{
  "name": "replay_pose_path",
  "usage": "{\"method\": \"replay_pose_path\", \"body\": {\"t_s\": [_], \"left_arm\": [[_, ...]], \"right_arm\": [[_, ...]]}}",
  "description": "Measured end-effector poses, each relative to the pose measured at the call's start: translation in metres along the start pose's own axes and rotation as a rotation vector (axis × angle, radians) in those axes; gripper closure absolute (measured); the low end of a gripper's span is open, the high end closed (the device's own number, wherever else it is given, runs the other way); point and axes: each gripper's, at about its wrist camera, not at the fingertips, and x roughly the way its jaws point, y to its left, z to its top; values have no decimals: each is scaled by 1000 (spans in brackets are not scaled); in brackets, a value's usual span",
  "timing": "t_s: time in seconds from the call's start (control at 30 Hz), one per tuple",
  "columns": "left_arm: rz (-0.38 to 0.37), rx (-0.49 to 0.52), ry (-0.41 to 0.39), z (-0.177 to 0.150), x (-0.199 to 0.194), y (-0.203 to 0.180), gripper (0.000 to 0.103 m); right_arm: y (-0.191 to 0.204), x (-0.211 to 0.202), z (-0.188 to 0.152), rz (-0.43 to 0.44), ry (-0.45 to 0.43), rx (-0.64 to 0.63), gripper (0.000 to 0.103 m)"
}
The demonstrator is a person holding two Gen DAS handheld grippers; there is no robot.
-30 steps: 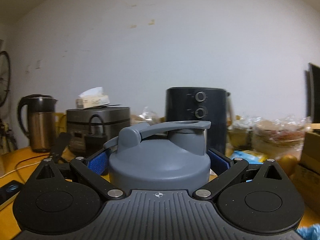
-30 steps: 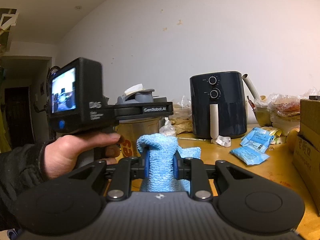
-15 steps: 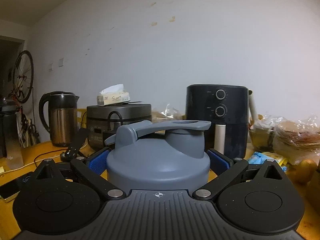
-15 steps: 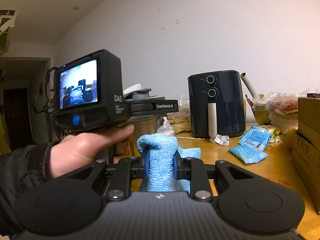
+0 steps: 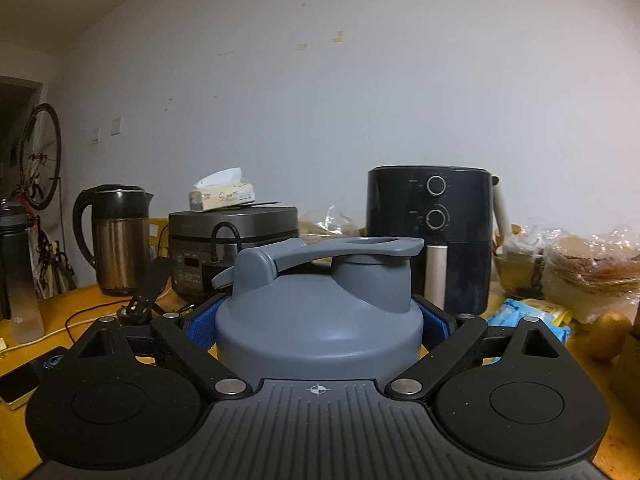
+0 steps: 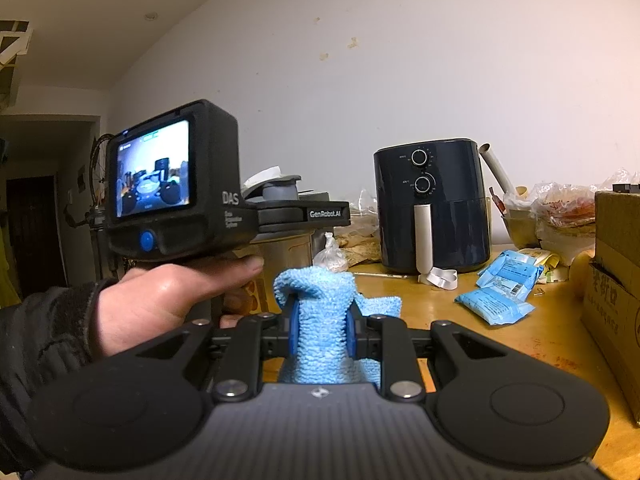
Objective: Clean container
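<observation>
Two grips | left gripper point(image 5: 319, 322) clamps upright grey bottle point(image 5: 319, 320), body seemingly vertical | right gripper point(image 6: 320, 330) pinches blue cloth point(image 6: 318, 320)

The left gripper point(image 5: 319, 320) is held about level, its blue pads clamped on both sides of a grey bottle lid point(image 5: 320, 312). The right gripper point(image 6: 321, 330) is pinched on a blue cloth point(image 6: 320, 320). The left hand point(image 6: 160, 300) is wrapped around its handle

A grey plastic shaker bottle point(image 5: 316, 328) with its flip-cap lid shut stands upright, beside a bunched light-blue microfibre cloth point(image 6: 320, 320)
</observation>
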Motion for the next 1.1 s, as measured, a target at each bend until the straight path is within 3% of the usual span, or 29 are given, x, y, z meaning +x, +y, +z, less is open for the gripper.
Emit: {"method": "replay_pose_path", "body": {"t_s": [1.1], "left_arm": [[-484, 50, -52, -12, 23, 56, 8]], "right_arm": [[6, 10, 0, 20, 13, 1, 82]]}}
